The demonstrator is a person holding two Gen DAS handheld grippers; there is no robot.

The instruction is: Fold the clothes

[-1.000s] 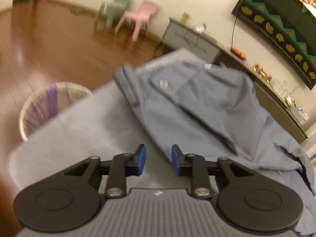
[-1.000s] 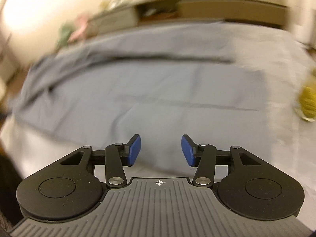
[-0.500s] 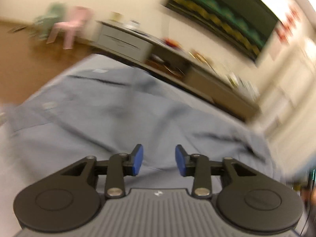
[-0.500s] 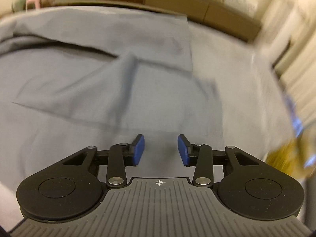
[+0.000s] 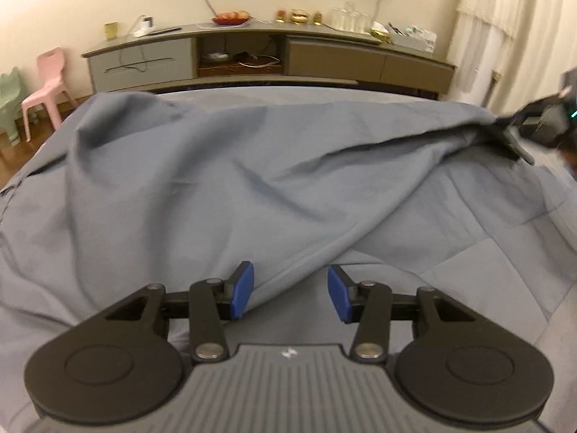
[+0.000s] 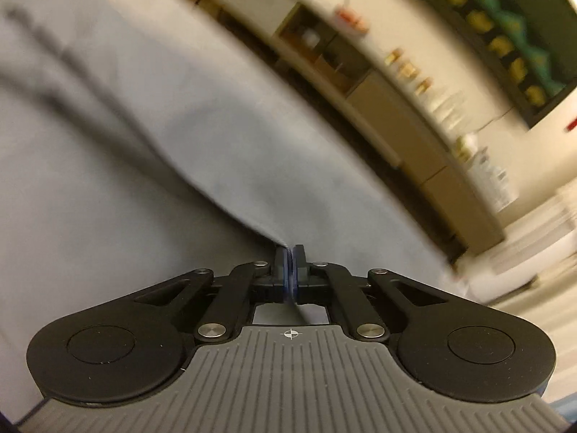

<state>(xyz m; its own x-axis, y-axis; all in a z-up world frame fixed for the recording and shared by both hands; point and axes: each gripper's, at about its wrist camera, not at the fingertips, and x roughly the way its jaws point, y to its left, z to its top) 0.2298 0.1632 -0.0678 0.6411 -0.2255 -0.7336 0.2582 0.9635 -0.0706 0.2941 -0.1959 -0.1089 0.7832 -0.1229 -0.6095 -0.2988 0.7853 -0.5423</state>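
Note:
A blue-grey garment (image 5: pixel 216 180) lies spread over a grey-covered table (image 5: pixel 487 281). My left gripper (image 5: pixel 290 297) is open, low over the cloth, with a raised fold edge of the garment running between its blue pads (image 5: pixel 242 288). My right gripper (image 6: pixel 289 267) is shut on an edge of the garment (image 6: pixel 202 137) and lifts it off the table. It also shows at the right of the left wrist view (image 5: pixel 512 133), holding the cloth up in a ridge. The right wrist view is blurred.
A long low sideboard (image 5: pixel 270 57) with dishes and jars stands along the far wall. A pink child's chair (image 5: pixel 48 79) and a green one (image 5: pixel 10 97) stand at the far left. White curtains (image 5: pixel 487 29) hang at the right.
My right gripper has shut on the garment's edge and lifted it. My left gripper has swung right from the table's corner to face the sideboard, low at a fold, still open.

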